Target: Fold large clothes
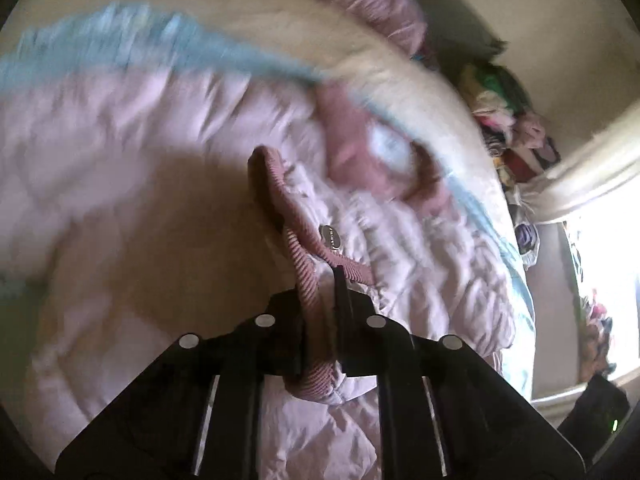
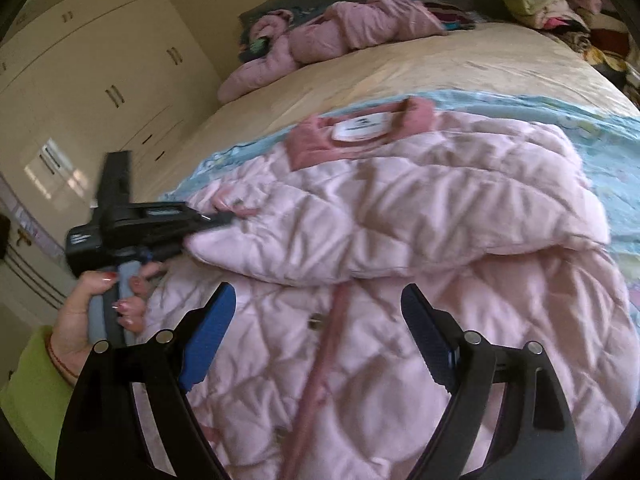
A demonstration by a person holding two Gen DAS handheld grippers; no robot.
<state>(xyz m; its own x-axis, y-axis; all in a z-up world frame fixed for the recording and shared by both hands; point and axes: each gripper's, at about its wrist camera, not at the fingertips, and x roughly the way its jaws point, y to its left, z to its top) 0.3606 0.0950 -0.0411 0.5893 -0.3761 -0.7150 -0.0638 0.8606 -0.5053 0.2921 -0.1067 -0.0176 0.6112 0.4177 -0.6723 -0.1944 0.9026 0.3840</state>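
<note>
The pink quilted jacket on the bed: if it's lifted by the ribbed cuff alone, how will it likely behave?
The pink quilted jacket would likely hang floppy, since it creases all over. Its puffy quilting suggests it is light for its bulk. The ribbed cuff, bunched inside the shut left gripper, probably grips well; the smooth shell may slide across the bed.

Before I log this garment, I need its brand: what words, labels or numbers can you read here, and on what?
No text reads clearly.
White neck label inside the pink quilted jacket's collar: dark logo and a line of print, too blurred to read.
Metal snap button by the ribbed cuff: engraved lettering, too small to read.
Nothing else bears text.
</note>
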